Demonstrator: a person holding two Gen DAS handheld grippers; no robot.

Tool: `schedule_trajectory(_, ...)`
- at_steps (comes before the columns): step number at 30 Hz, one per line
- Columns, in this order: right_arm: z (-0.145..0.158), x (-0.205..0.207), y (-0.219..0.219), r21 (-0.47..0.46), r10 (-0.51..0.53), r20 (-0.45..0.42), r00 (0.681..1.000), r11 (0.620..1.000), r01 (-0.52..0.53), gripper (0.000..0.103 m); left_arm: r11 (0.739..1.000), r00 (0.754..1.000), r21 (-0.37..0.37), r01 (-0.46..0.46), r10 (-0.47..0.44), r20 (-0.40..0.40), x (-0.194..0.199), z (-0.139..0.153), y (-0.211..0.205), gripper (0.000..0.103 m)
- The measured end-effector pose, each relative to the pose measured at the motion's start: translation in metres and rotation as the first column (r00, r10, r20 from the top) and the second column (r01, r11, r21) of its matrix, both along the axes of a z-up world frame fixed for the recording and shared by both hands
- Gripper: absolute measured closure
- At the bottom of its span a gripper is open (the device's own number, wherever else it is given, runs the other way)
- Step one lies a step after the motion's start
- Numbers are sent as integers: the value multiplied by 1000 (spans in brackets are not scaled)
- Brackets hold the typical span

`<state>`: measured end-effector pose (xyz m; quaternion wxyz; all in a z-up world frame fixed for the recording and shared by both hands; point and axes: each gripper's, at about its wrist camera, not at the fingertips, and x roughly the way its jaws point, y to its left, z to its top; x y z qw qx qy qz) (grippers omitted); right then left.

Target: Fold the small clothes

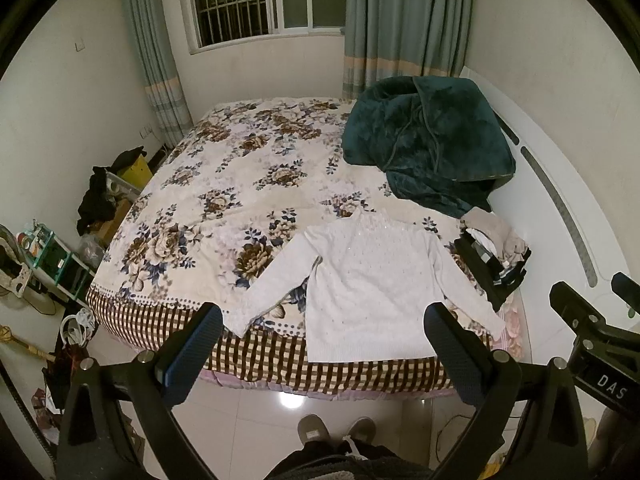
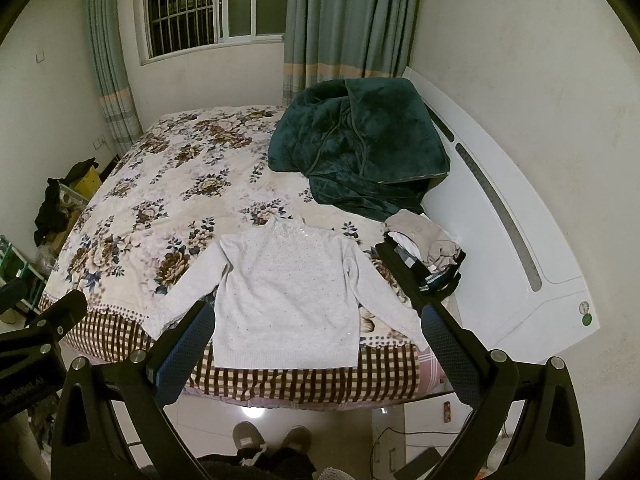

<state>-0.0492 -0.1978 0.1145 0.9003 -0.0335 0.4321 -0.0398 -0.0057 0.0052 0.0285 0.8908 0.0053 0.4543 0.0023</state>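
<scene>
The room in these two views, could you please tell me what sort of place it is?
It looks like a home bedroom: a bed under a floral cover, a white headboard beside it, and a curtained, barred window. A white sweater lies spread flat on the bed.

Bed [image 2: 132, 184] carried everything, covered by a floral spread with a brown checked border along the near edge. White sweater [image 2: 286, 292] lay flat at the near edge, right of centre, collar toward the far edge, both sleeves angled out, hem overlapping the checked border. Small pile of clothes [image 2: 424, 256] sat at the right edge by the white headboard [image 2: 516, 248], just beside the sweater's right sleeve; probably folded, hard to tell. Dark green blanket [image 2: 356, 144] was heaped at the far right corner against the headboard. Rest of spread was bare.
</scene>
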Motion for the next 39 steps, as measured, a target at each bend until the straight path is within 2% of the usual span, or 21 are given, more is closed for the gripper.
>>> schedule_trajectory(26, 3, -3, -1, 2, 1, 0, 1000, 1000, -1, 0, 1000, 1000, 0, -1, 1, 11, -2, 6, -2, 0)
schedule_trajectory(35, 6, -4, 0, 2, 0, 1, 1000, 1000, 0, 0, 1000, 1000, -8, -1, 1, 3, 16, 7, -4, 0)
schedule_trajectory(39, 8, 2, -7, 29, -28, -14, 1000, 999, 29, 0, 1000, 1000, 9, -2, 2, 15, 32, -9, 2, 0)
